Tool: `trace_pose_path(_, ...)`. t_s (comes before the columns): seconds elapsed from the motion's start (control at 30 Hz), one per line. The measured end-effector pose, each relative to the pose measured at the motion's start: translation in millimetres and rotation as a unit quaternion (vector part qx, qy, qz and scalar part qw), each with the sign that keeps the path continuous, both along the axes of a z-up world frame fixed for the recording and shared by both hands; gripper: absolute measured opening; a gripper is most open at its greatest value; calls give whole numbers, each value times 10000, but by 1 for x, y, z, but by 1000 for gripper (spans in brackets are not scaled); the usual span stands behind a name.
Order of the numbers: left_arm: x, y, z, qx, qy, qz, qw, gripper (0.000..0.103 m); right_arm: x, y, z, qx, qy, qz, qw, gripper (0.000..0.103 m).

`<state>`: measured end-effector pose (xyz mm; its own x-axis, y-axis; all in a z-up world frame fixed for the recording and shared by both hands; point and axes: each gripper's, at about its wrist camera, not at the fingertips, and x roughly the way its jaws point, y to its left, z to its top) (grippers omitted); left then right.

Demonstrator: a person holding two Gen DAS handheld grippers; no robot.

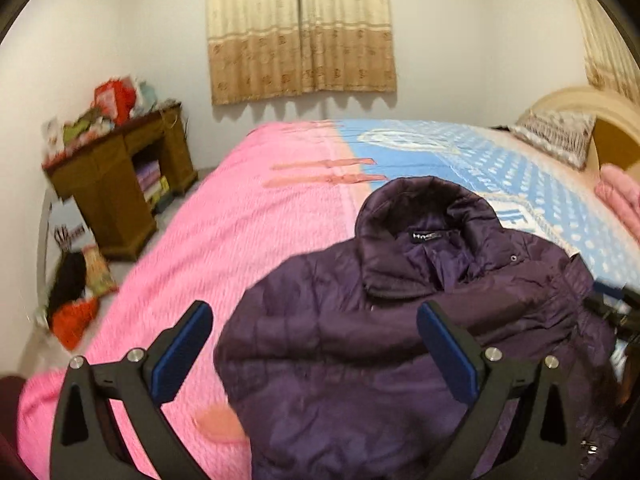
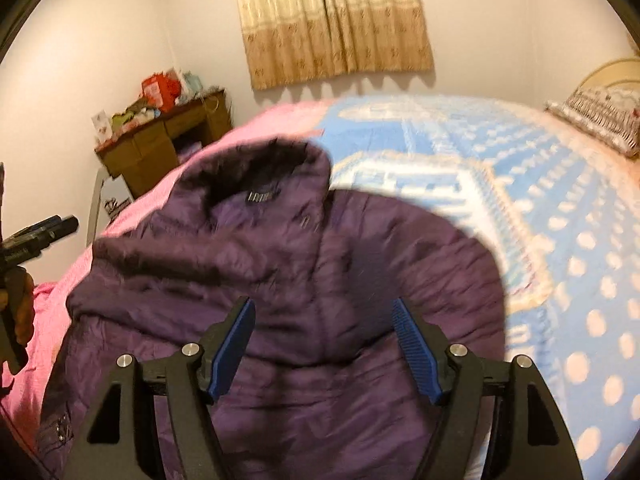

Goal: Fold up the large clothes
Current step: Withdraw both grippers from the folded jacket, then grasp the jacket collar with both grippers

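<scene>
Puffer jacket folded on the bed

The purple puffer jacket lies bundled on the bed, sleeves tucked; both the left tool and right tool hover open, empty; little remains.

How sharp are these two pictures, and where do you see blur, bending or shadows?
Left wrist view: the purple jacket is fairly sharp and its collar label shows, while the wooden desk at the left edge is smeared. Right wrist view: motion blur softens the jacket and the blue dotted bedspread. Both views bend the room like a fisheye, and the curtain casts a scalloped shadow on the wall.
</scene>
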<state>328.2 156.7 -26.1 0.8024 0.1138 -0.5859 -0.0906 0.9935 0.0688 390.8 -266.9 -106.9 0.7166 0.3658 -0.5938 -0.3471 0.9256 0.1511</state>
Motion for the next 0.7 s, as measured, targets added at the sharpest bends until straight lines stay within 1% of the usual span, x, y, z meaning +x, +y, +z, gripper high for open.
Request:
trace_pose_path(0.1, 14, -10, -4, 139, 34, -34, 9999, 103, 12, -8, 14, -34, -53, -96, 9999, 72)
trace_pose_path(0.17, 26, -11, -6, 116, 99, -50, 9999, 103, 26, -12, 19, -7, 35, -156, 9999, 72)
trace_pose_path(0.23, 30, -15, -5, 98, 132, -100, 9998, 103, 40, -14, 22, 18, 97, -184, 9998, 72)
trace_pose_path(0.37, 56, -25, -8, 414, 242, -127, 9988, 103, 74, -11, 28, 4, 189, -190, 9996, 72)
trace_pose_path(0.4, 63, -25, -9, 438, 277, -130, 9986, 103, 86, -8, 31, -30, 205, -196, 9996, 72)
trace_pose_path(0.5, 85, -20, -9, 343, 417, -128, 9985, 103, 112, 3, 34, -85, 300, -157, 9994, 72)
trace_pose_path(0.63, 111, -15, -11, 193, 520, -110, 9984, 103, 145, 23, 31, -211, 404, -77, 9989, 72)
trace_pose_path(0.7, 125, -14, -16, 143, 645, -137, 9977, 103, 160, 34, 28, -277, 474, 3, 9985, 72)
